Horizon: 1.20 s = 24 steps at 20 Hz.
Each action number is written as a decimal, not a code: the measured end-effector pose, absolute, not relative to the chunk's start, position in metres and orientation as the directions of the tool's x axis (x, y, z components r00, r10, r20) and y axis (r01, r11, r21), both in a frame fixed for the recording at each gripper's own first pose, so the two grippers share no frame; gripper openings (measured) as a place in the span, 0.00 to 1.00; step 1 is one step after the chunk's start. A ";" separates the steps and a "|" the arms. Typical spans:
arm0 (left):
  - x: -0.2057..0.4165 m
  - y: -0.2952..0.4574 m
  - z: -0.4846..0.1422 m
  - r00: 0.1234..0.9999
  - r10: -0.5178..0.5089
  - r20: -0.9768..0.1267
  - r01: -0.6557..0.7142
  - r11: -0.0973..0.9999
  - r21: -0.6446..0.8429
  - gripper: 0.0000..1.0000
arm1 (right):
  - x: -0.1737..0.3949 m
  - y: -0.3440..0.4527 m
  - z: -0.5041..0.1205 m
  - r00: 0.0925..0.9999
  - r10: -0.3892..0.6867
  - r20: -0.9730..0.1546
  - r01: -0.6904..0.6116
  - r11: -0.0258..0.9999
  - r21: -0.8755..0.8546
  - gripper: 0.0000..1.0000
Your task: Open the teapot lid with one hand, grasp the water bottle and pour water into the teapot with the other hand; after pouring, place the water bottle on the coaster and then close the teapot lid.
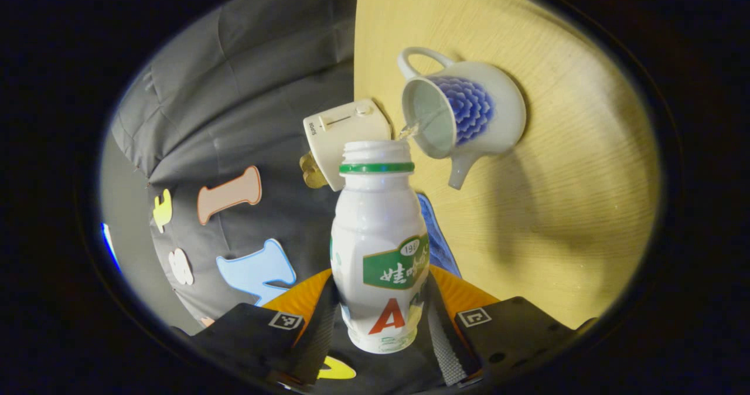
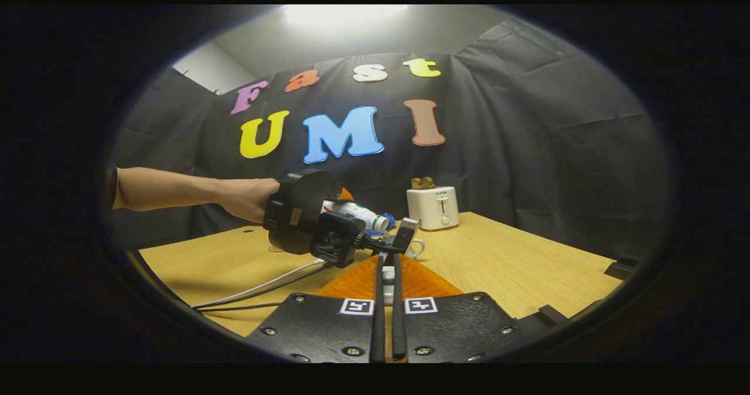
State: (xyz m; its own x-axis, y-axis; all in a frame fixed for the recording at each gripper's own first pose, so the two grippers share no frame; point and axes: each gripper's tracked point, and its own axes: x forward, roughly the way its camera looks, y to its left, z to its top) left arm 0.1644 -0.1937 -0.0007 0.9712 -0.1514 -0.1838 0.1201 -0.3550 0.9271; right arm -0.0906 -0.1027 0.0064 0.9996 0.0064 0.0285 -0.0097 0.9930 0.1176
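Note:
My left gripper (image 1: 381, 301) is shut on a white water bottle (image 1: 378, 231) with a green neck ring and no cap. The bottle is tipped toward a white teapot (image 1: 498, 113) with a blue pattern, whose top is uncovered. A thin stream of water (image 1: 410, 130) runs from the bottle's mouth into the opening. A blue flat piece (image 1: 439, 242), perhaps the coaster, lies on the table, half hidden behind the bottle. In the right gripper view, my right gripper (image 2: 388, 260) is shut on a small white piece, seemingly the teapot lid (image 2: 388, 275). Beyond it a hand (image 2: 246, 198) tilts the bottle (image 2: 351, 210).
A white toaster (image 2: 433, 207) with bread in it stands at the back of the wooden table (image 2: 515, 266), close behind the teapot. Cables (image 2: 263, 286) trail from the left gripper across the tabletop. The black cloth wall closes off the back.

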 end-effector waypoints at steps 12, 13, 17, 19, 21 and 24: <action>0.165 -0.199 -0.004 0.971 -0.156 -0.180 0.099 -0.425 0.900 0.81 | -0.093 -0.103 0.006 1.000 0.013 0.026 -0.017 0.989 0.146 0.00; 0.163 -0.200 -0.004 0.972 -0.162 -0.172 0.087 -0.432 0.898 0.81 | -0.093 -0.103 0.006 1.000 0.014 0.027 -0.018 0.989 0.148 0.00; 0.157 -0.207 -0.006 0.973 -0.178 -0.147 0.046 -0.472 0.881 0.81 | -0.092 -0.102 0.004 1.000 0.022 0.019 -0.025 0.988 0.155 0.05; 0.154 -0.212 -0.008 0.971 -0.188 -0.145 0.037 -0.483 0.875 0.81 | -0.094 -0.101 0.008 0.999 0.031 0.032 -0.036 0.983 0.181 0.05; 0.151 -0.214 -0.009 0.971 -0.194 -0.140 0.027 -0.493 0.870 0.81 | -0.093 -0.103 0.007 0.999 0.026 0.033 -0.032 0.983 0.180 0.00; 0.153 -0.214 -0.011 0.971 -0.193 -0.143 0.027 -0.505 0.863 0.87 | -0.092 -0.102 0.005 0.999 0.031 0.026 -0.035 0.982 0.185 0.05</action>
State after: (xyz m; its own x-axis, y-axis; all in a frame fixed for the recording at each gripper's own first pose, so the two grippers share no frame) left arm 0.1526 -0.2142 -0.0115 0.9707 -0.1931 -0.1433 0.0271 -0.5045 0.8630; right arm -0.0919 -0.1018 0.0054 0.9992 0.0309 0.0260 -0.0352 0.9821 0.1849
